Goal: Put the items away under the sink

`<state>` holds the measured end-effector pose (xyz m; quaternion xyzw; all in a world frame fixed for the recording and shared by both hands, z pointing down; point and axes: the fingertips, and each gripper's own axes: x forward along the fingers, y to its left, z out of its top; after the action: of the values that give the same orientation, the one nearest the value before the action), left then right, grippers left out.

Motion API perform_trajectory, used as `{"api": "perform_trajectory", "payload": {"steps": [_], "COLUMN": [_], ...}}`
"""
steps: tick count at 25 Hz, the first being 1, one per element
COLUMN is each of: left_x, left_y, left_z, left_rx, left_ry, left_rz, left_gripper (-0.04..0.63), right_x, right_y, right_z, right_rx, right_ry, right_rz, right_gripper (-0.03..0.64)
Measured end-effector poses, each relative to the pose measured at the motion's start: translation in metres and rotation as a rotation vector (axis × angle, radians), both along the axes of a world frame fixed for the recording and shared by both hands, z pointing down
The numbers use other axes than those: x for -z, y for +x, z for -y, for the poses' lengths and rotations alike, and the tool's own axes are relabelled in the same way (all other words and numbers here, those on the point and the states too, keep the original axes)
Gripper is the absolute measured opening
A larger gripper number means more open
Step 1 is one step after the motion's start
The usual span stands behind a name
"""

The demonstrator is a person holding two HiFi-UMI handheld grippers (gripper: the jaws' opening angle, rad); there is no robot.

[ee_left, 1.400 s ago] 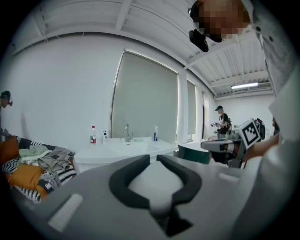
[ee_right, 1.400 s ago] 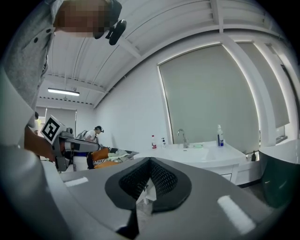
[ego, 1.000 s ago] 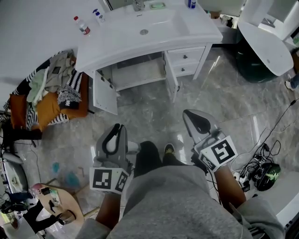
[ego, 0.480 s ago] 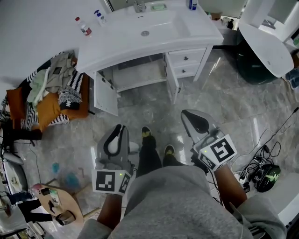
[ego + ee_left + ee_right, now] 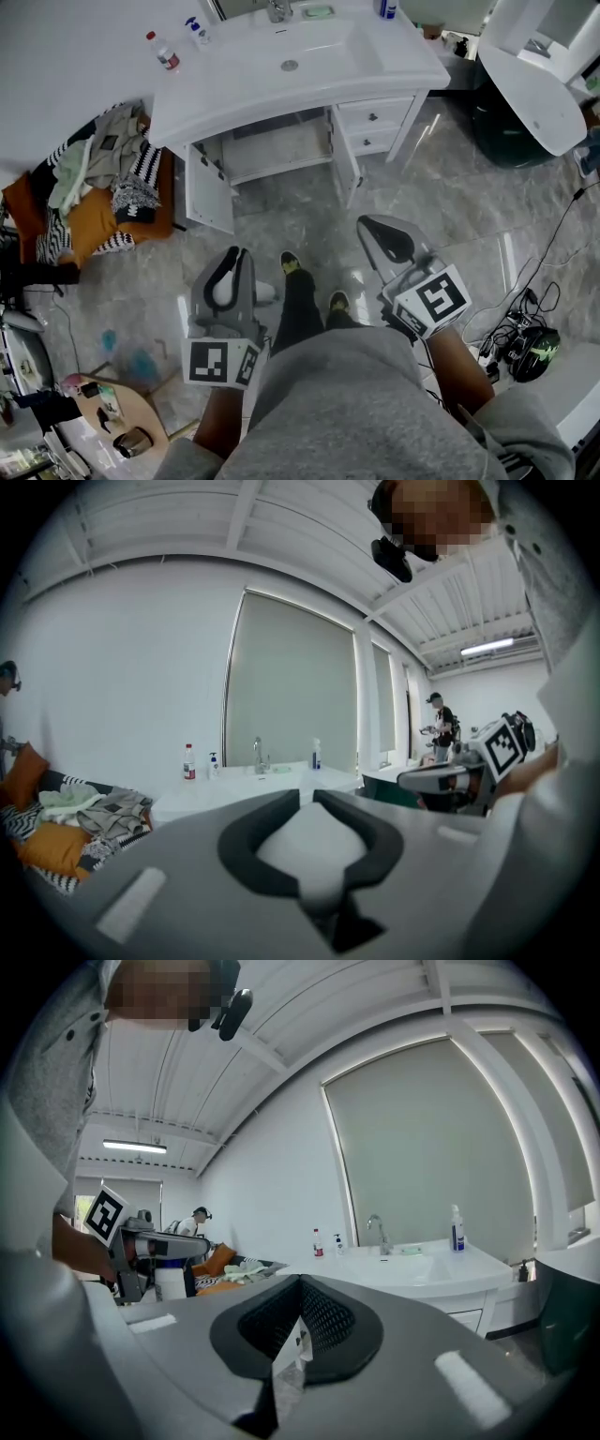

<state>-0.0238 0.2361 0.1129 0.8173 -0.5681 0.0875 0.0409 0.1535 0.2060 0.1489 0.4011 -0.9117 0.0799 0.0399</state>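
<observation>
The left gripper (image 5: 236,255) and right gripper (image 5: 370,225) stay well short of the sink (image 5: 394,66), each with its jaws closed together on nothing. A shoe (image 5: 291,264) has stepped forward toward the sink since a second ago. The bottles (image 5: 165,53) stand on top beside its basin, and the cabinet (image 5: 281,145) beneath stands open.

Your left gripper (image 5: 234,255) and right gripper (image 5: 362,223) are matt grey plastic, and the right one's black pads (image 5: 323,1321) look rough and dimpled in the right gripper view. The floor (image 5: 450,187) is glossy grey marble-look tile that throws back the lights. The sink top (image 5: 234,94) is smooth, shiny white with a bright metal faucet (image 5: 277,11), and the heap of clothes (image 5: 112,159) is soft cloth.
</observation>
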Motion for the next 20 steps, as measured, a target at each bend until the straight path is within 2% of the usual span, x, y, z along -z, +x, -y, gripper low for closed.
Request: {"api": "perform_trajectory", "payload": {"steps": [5, 20], "left_x": [0.0, -0.019], "left_y": [-0.006, -0.049], "left_z": [0.018, 0.11], "left_rx": [-0.01, -0.041], "left_ry": [0.013, -0.034], "left_rz": [-0.005, -0.026], "left_gripper": [0.052, 0.052], "right_x": [-0.001, -0.012], "right_y": [-0.007, -0.063], "right_z": [0.013, 0.094], "right_rx": [-0.001, -0.012], "right_ry": [-0.002, -0.058], "right_rz": [-0.012, -0.054], "right_gripper": [-0.006, -0.006]}}
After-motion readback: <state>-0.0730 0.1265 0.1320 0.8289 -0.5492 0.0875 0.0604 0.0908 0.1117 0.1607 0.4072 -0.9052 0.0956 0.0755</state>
